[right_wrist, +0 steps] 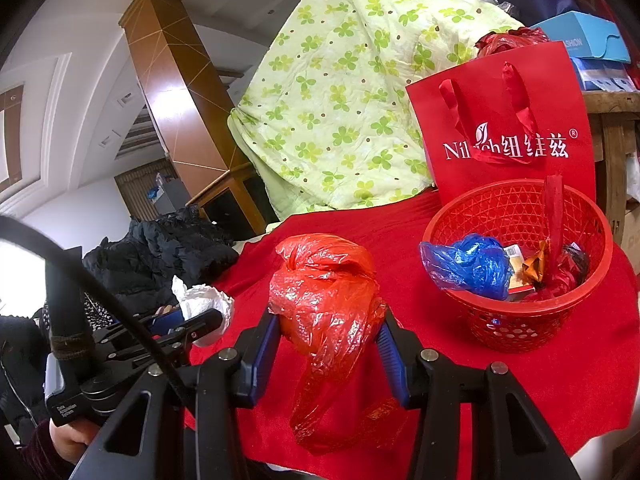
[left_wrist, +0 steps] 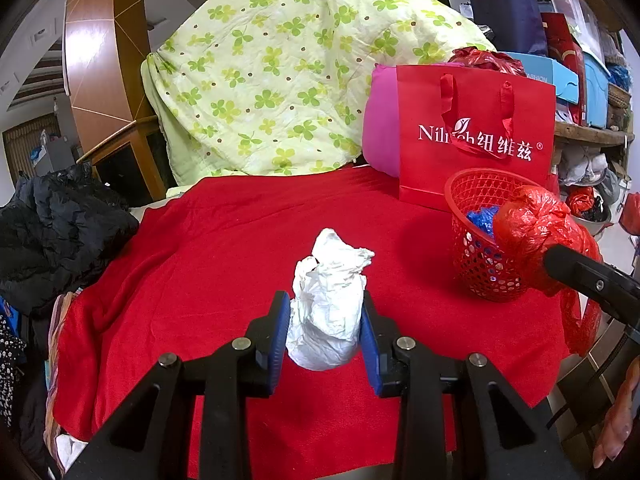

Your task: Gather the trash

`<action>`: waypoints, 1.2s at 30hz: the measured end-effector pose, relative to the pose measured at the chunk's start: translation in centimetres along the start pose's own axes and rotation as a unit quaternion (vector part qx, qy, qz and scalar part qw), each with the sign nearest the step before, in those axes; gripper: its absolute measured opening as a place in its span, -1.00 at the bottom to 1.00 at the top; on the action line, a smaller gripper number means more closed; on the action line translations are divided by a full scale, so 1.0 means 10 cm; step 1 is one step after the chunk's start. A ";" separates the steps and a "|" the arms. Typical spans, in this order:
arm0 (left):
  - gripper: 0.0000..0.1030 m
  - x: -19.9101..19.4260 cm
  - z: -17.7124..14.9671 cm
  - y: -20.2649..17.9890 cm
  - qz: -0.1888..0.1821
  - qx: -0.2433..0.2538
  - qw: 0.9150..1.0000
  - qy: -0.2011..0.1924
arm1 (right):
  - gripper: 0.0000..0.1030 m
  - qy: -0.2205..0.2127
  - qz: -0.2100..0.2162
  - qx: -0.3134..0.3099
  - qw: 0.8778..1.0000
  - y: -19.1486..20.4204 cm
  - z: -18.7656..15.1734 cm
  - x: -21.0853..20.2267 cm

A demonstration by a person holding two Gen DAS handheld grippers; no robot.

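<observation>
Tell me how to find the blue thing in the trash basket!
Look at the red cloth, then the red mesh basket before the red gift bag. Inside, against its left rim, sits a crumpled blue plastic bag, the only blue piece among the wrappers.

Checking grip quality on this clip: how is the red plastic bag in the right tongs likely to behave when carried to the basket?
Likely floppy: the red plastic bag bulges above the right tongs and its tail hangs limp below. Probably light, being thin crinkled film. Its glossy surface may slip, and the tail could snag the red basket rim.
</observation>
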State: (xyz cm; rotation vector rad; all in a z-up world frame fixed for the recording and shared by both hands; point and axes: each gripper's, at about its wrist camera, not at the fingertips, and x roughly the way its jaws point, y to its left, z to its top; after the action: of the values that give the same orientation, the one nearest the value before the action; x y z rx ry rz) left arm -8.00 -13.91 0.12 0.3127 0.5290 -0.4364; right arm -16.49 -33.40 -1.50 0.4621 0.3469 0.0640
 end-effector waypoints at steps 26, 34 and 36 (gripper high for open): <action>-0.32 0.37 0.32 -0.43 -0.071 0.018 0.997 0.013 | -0.02 -0.035 -0.073 0.034 0.996 -0.65 0.28 -0.28; -0.32 0.43 0.66 -0.67 -0.135 0.018 0.991 0.000 | -0.02 -0.063 -0.126 0.070 0.987 -1.14 0.47 -0.52; -0.32 0.45 0.77 -0.72 -0.160 0.016 0.987 -0.005 | -0.02 -0.067 -0.135 0.077 0.986 -1.24 0.53 -0.55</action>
State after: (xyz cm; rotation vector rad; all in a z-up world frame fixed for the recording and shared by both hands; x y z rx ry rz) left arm -4.72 -24.62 2.75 0.2574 0.5654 -0.7573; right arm -20.08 -47.50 -0.90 0.5654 0.2801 -0.2589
